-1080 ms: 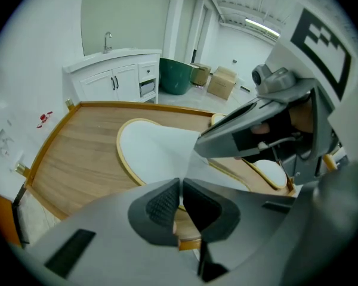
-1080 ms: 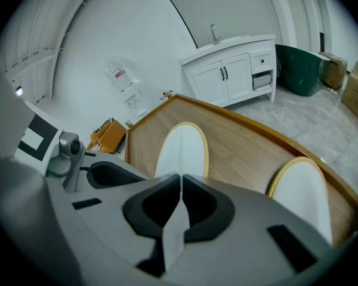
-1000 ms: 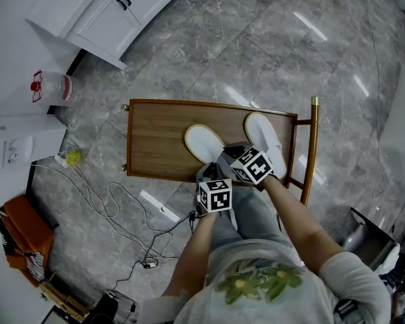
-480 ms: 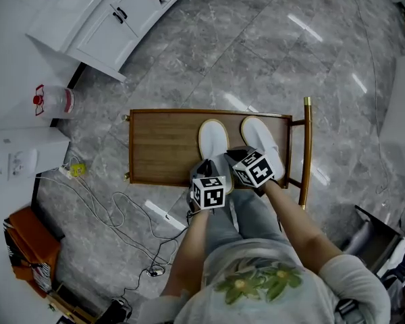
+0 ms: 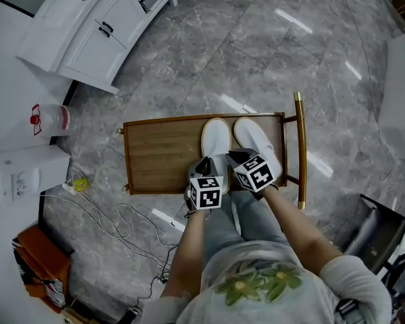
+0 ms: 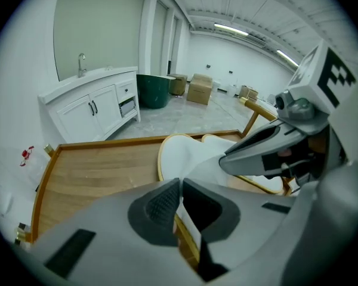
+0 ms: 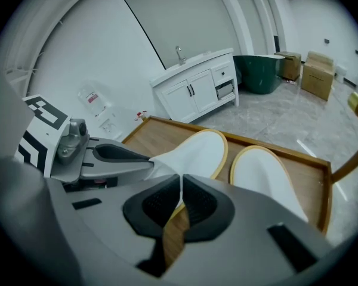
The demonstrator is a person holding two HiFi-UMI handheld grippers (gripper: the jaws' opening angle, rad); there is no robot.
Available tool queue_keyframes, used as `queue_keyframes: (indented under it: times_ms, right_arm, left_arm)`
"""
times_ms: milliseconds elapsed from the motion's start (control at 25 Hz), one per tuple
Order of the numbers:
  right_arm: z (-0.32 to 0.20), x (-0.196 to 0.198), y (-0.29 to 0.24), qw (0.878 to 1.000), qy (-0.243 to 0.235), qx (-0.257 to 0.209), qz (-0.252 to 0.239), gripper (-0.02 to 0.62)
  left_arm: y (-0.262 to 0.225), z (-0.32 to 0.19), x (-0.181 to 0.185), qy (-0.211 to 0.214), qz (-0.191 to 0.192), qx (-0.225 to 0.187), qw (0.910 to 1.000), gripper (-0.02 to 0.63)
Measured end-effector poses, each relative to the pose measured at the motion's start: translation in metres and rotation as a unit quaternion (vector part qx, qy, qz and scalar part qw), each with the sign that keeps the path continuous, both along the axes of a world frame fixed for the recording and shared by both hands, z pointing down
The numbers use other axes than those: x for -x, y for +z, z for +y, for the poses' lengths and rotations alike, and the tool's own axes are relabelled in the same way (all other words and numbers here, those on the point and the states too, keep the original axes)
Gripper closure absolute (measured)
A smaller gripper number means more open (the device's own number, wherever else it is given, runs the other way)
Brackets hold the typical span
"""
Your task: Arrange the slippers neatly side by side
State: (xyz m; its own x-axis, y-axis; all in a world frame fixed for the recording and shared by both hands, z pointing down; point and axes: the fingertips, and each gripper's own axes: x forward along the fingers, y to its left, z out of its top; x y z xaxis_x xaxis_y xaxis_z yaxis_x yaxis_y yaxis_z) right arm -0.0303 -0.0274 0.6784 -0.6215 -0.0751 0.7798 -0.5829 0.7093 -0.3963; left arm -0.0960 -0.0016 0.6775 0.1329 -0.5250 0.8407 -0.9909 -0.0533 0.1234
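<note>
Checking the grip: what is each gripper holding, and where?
Left gripper and right gripper both pinch the left slipper by its near, heel-end edge; the right slipper lies unheld.

Left gripper (image 6: 179,186) and right gripper (image 7: 180,186) angle downward side by side, fingers clamped on a slipper (image 7: 203,151).

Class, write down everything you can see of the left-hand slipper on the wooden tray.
The left slipper is white, of soft-looking fabric, with thin yellowish trim round its sole. It lies on the wooden tray, toe toward the far rim, roughly parallel to the right slipper with a narrow gap between. The left gripper and the right gripper are both shut on fabric at its near end.
</note>
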Motion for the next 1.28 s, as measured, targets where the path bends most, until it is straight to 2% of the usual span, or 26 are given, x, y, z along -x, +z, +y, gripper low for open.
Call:
queue_keyframes:
  times_ms: [200, 440, 880, 960, 1120, 1280]
  right_arm:
    - [-0.005, -0.004, 0.009, 1.000, 0.022, 0.001, 0.006, 0.575]
    - [-0.003, -0.005, 0.022, 1.000, 0.027, 0.010, 0.013, 0.575]
    - [0.001, -0.002, 0.027, 0.999, 0.024, 0.024, 0.009, 0.558]
    - [0.001, -0.003, 0.026, 0.999, 0.023, 0.025, 0.007, 0.531]
    - [0.001, -0.006, 0.018, 1.000, 0.020, 0.016, 0.006, 0.505]
    - [0.000, -0.011, -0.003, 1.000, 0.023, -0.003, -0.008, 0.502]
  left_arm:
    - [0.008, -0.006, -0.003, 0.026, -0.014, 0.002, 0.9996, 0.578]
    - [0.021, -0.005, -0.004, 0.044, -0.030, 0.011, 0.9985, 0.578]
    - [0.033, -0.004, -0.004, 0.045, -0.025, 0.029, 0.9982, 0.574]
    - [0.033, -0.003, -0.005, 0.043, -0.019, 0.033, 0.9983, 0.557]
    - [0.028, 0.000, -0.005, 0.045, -0.011, 0.036, 0.9983, 0.478]
    - [0.008, -0.002, -0.007, 0.042, 0.001, 0.018, 0.9990, 0.456]
